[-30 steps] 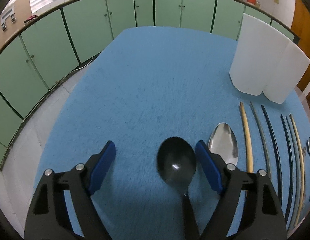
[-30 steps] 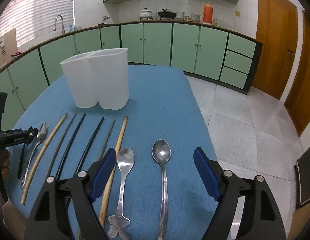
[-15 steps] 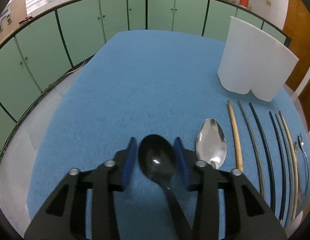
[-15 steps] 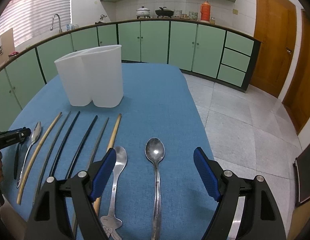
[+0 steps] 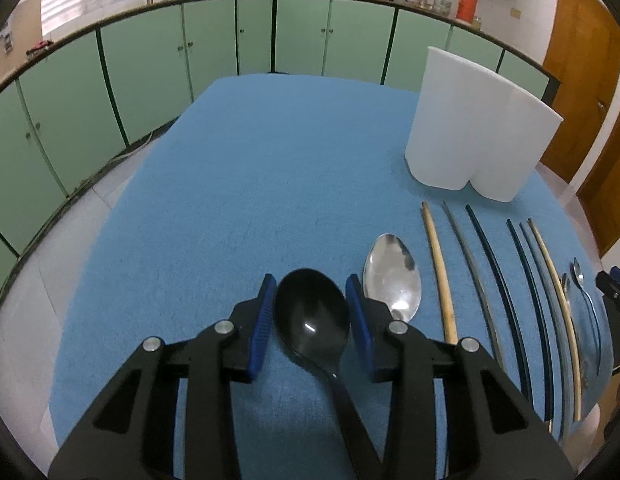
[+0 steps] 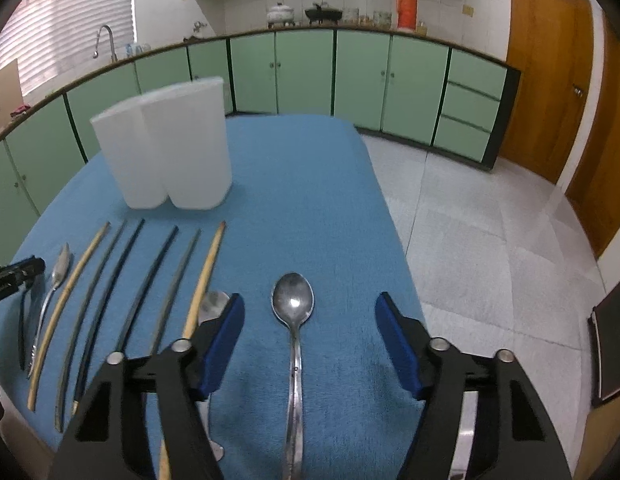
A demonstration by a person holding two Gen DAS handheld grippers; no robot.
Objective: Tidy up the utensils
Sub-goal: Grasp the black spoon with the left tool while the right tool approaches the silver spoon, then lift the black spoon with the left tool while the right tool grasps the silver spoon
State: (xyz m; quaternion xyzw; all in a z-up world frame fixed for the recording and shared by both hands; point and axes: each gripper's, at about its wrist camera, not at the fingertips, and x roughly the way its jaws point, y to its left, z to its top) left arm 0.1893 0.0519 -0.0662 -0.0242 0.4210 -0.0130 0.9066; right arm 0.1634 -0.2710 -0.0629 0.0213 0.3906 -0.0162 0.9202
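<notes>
A black spoon [image 5: 311, 316] has its bowl squeezed between the blue pads of my left gripper [image 5: 311, 292], which is shut on it; the handle runs back under the gripper. Just right of it lies a steel spoon [image 5: 391, 276] on the blue cloth. In the right wrist view another steel spoon [image 6: 292, 300] lies between the jaws of my right gripper [image 6: 308, 304]. Those jaws are closing, with clear gaps on both sides of the spoon. A smaller spoon [image 6: 214, 304] is half hidden behind the left finger. The white two-part holder [image 6: 170, 148] stands upright further back.
Several chopsticks [image 6: 208, 272] lie side by side between the two grippers, pointing toward the holder [image 5: 477, 128]. A slim spoon [image 6: 60, 270] lies at their far left end. The table's right edge [image 6: 393, 232] drops to a tiled floor. Green cabinets ring the room.
The left jaws closed from wide apart onto the black spoon's bowl. The right jaws narrowed around the steel spoon, which now lies more centred between them.
</notes>
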